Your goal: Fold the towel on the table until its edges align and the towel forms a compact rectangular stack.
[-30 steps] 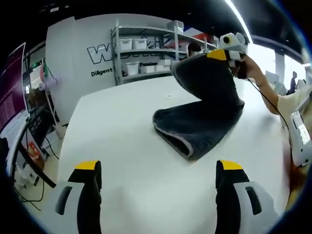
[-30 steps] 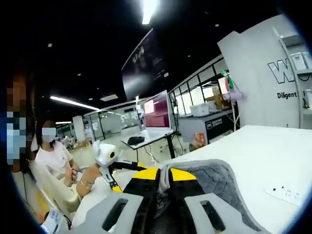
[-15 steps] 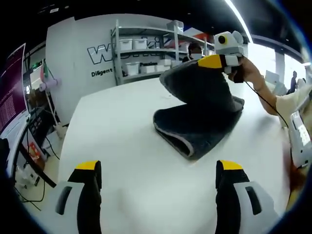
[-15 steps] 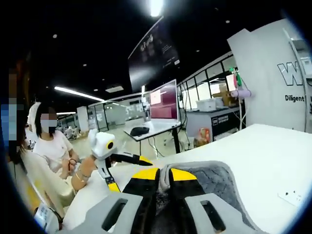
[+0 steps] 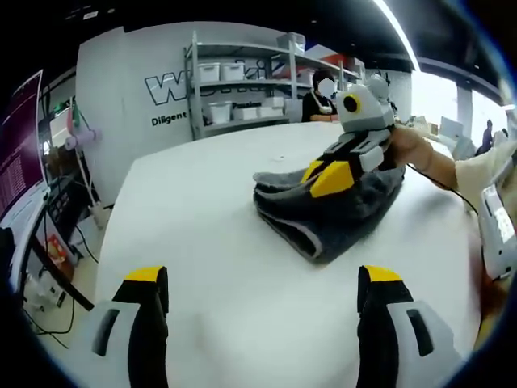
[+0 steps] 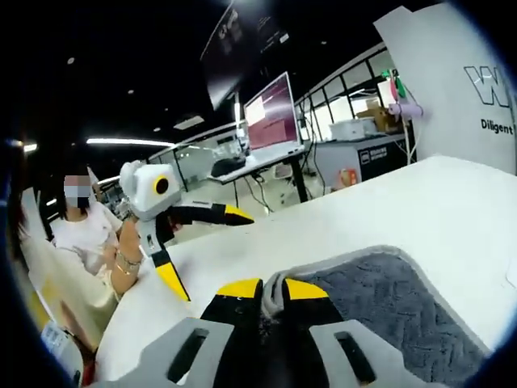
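Right gripper (image 5: 329,174) fingers clamp the towel (image 5: 323,212) edge at frame centre, laying it over the fold to align edges. Left gripper (image 5: 262,279) fingers gape empty, low over bare desk (image 5: 202,242), clear of the fold.

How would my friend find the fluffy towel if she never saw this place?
Look at the big white table in front of the shelves. The dark grey towel lies folded on it, with a pale grey edge, and the right gripper with yellow tips pinches its top layer.

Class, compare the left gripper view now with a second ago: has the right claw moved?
Yes. The right claw, shut on the towel edge, has come down from shelf height onto the folded stack on the white table.
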A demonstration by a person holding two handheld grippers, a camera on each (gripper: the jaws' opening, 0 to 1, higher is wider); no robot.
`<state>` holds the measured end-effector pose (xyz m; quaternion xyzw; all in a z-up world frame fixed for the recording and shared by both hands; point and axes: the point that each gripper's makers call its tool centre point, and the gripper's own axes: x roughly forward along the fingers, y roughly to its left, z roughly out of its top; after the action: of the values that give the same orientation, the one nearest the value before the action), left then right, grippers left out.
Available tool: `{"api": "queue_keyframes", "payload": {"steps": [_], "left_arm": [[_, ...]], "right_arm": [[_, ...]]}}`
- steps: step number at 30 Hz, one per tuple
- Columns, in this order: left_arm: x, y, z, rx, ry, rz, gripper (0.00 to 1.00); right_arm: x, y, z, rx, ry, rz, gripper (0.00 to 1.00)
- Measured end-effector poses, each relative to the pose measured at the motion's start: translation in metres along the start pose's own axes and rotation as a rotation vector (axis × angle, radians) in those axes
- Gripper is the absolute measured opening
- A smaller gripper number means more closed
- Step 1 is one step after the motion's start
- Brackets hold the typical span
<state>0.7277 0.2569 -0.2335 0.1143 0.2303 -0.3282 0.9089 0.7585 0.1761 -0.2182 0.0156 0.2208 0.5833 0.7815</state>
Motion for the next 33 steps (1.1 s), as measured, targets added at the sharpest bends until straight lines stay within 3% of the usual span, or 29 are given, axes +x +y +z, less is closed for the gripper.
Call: {"api": "queue_keyframes", "payload": {"steps": [6, 9, 15, 18, 24, 29, 33], "left_arm": [[-0.001, 0.002, 0.001, -0.001, -0.001, 0.003, 0.96], [0.0, 0.002, 0.001, -0.003, -0.002, 0.002, 0.96], [0.0, 0.001, 0.001, -0.001, -0.001, 0.0, 0.96], [-0.001, 0.002, 0.002, -0.001, -0.005, 0.003, 0.96], [-0.002, 0.003, 0.005, -0.002, -0.02, 0.009, 0.95], [-0.001, 0.002, 0.005, -0.004, -0.025, 0.005, 0.95], [0.0, 0.001, 0.006, -0.013, -0.03, -0.003, 0.95]], "right_arm": [[0.006, 0.002, -0.017, 0.02, 0.067, 0.006, 0.33], [0.002, 0.001, -0.021, 0.042, 0.088, 0.003, 0.4], [-0.013, 0.016, -0.028, 0.006, 0.159, 0.032, 0.82], [-0.031, 0.02, -0.033, -0.065, 0.193, 0.003, 0.88], [-0.077, 0.017, -0.035, -0.081, 0.181, -0.072, 0.99], [-0.113, 0.006, -0.037, -0.096, 0.162, -0.15, 0.99], [-0.146, -0.006, -0.049, -0.106, 0.165, -0.243, 0.99]]}}
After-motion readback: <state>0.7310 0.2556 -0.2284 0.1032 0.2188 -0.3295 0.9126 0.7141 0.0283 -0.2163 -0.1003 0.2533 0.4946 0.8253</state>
